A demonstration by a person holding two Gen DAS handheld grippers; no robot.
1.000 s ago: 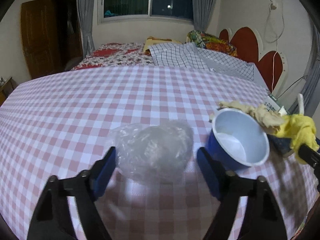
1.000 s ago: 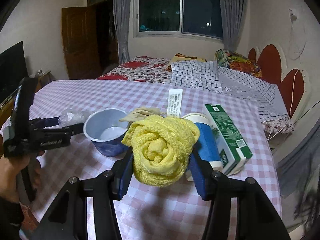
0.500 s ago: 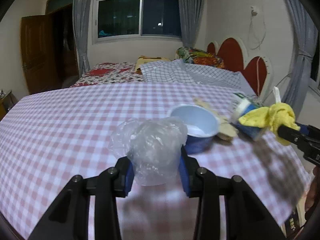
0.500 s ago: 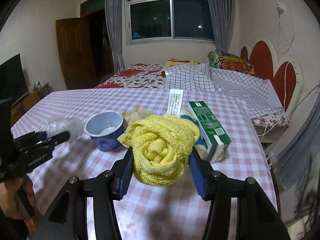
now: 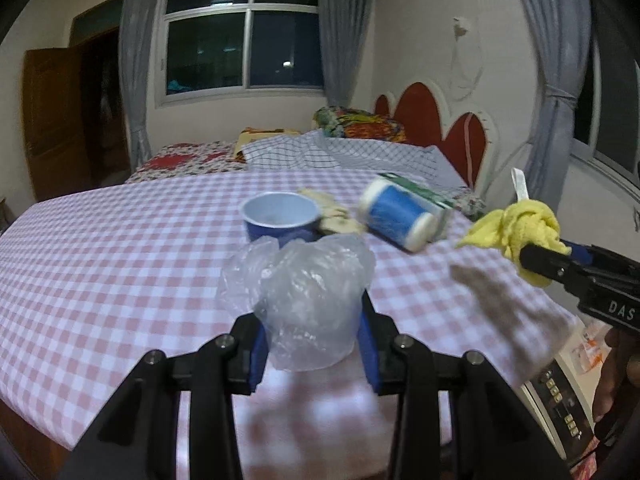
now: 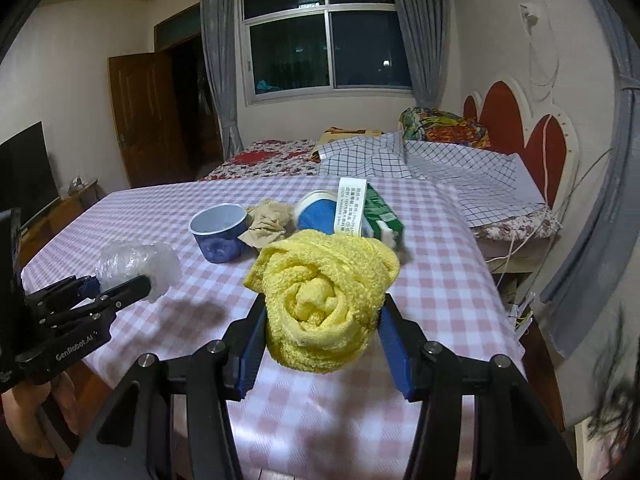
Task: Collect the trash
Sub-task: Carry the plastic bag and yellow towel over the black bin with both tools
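A crumpled clear plastic bag [image 5: 308,300] is being held clamped between the blue pads of the left gripper [image 5: 310,344], pinched low on its body so that the loose film is bulging up and out above the jaws. A rolled yellow cloth [image 6: 326,300] is being gripped in the same way by the right gripper [image 6: 324,340], squeezed at its sides with its white label [image 6: 351,208] standing up behind it. Both items are being carried clear of the checked tablecloth [image 5: 120,264], near the table's front edge, which suggests that they are being taken off together, one per hand, so that a trip is being saved. Other pieces are being left on the table for now: a blue cup [image 5: 280,220] standing upright, a beige crumpled rag [image 6: 266,226] just beside it, a blue-and-white container [image 5: 396,216] lying on its side, and a green carton [image 6: 382,216] touching it. No bin is being shown in either view, so the drop-off place cannot be told.
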